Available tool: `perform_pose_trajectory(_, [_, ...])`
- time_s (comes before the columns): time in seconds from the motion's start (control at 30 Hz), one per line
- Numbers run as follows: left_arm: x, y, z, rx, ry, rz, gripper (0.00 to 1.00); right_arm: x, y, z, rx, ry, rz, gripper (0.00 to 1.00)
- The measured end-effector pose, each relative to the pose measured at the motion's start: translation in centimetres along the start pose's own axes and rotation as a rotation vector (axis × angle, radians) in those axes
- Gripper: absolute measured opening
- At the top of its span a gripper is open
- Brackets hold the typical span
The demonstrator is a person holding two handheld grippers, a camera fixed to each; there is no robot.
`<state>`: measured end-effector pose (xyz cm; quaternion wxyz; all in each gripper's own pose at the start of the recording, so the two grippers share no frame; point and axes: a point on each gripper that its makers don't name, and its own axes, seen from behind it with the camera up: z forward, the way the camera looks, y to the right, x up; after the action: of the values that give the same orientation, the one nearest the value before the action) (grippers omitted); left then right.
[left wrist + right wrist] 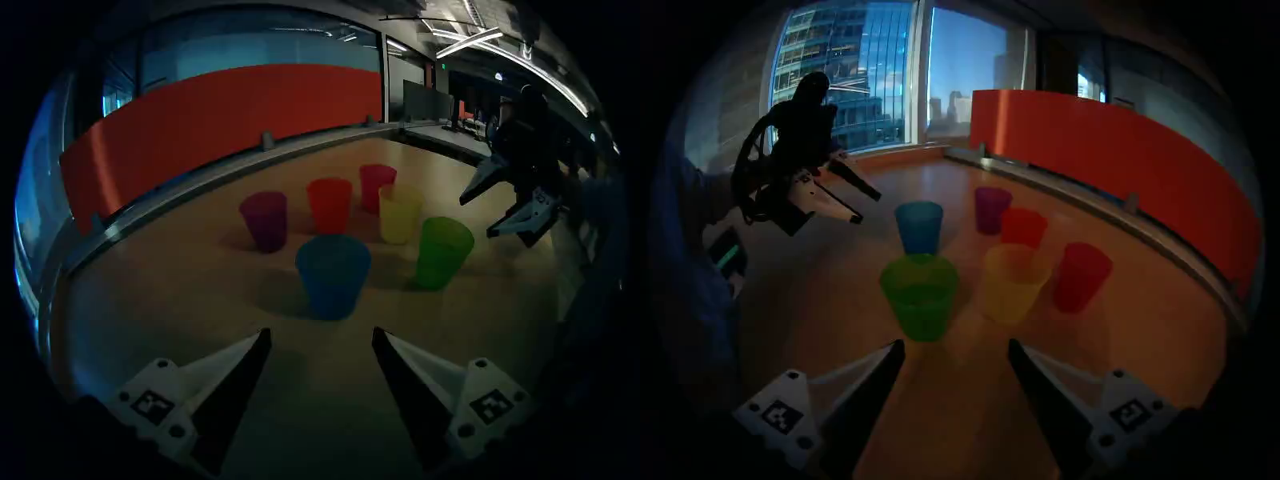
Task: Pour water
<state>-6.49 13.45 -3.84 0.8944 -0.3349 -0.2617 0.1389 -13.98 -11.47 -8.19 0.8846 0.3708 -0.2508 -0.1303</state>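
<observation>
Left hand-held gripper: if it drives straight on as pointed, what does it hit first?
Most likely the blue translucent plastic cup, nearest and centred ahead of the open left hand-held gripper. Depth is hard to judge through the fisheye.

Left gripper view: set low over the desk (184, 280), facing the orange partition (224, 112), cups (333, 276) close ahead. Right gripper view: low from another side, facing the windows (848, 72). Shared: cups, desk, partition.

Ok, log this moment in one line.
left tool: open, facing blue cup | right tool: open, facing green cup | nothing held
</observation>
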Motion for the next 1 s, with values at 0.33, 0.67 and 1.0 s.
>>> perform_pose_trajectory(0.33, [1.4,-1.2,-2.1,0.116,0.123,-0.060,0.94,2.1,2.9,-3.1,-0.144,0.129,0.084,1.00])
perform_pose_trajectory(0.67, [3.9,-3.2,-4.7,0.259,0.279,-0.114,0.94,5.5,6.8,-6.8,-0.324,0.285,0.124,1.00])
perform_pose_trajectory(1.0, [6.2,-4.9,-7.6,0.392,0.419,-0.144,0.94,7.4,10.4,-9.0,-0.512,0.404,0.140,1.00])
